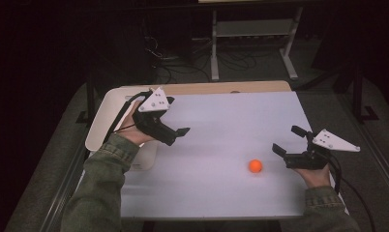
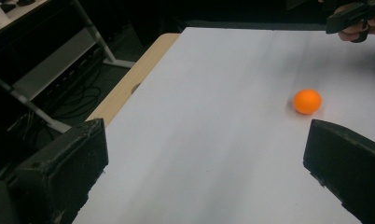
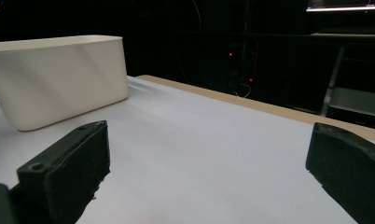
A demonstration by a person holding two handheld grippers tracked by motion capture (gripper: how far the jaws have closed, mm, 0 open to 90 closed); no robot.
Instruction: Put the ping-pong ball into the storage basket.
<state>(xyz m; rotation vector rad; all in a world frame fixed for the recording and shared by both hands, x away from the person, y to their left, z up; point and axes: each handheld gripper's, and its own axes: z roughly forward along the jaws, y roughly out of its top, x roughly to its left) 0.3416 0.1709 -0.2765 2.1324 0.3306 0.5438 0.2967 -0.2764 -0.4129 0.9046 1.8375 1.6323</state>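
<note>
Ball (image 1: pixel 255 166) on table — just left of right hand-held gripper (image 1: pixel 288 140), jaws apart.

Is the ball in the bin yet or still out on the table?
Out. The ball lies on the table, apart from the bin, near the open right gripper.

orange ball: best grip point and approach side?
Grip the orange ball across its widest middle; it is round, so any pair of opposite sides probably works. It lies free on the white table beside the right gripper, whose jaws stand open, so coming from that side, low, looks shortest.
</note>
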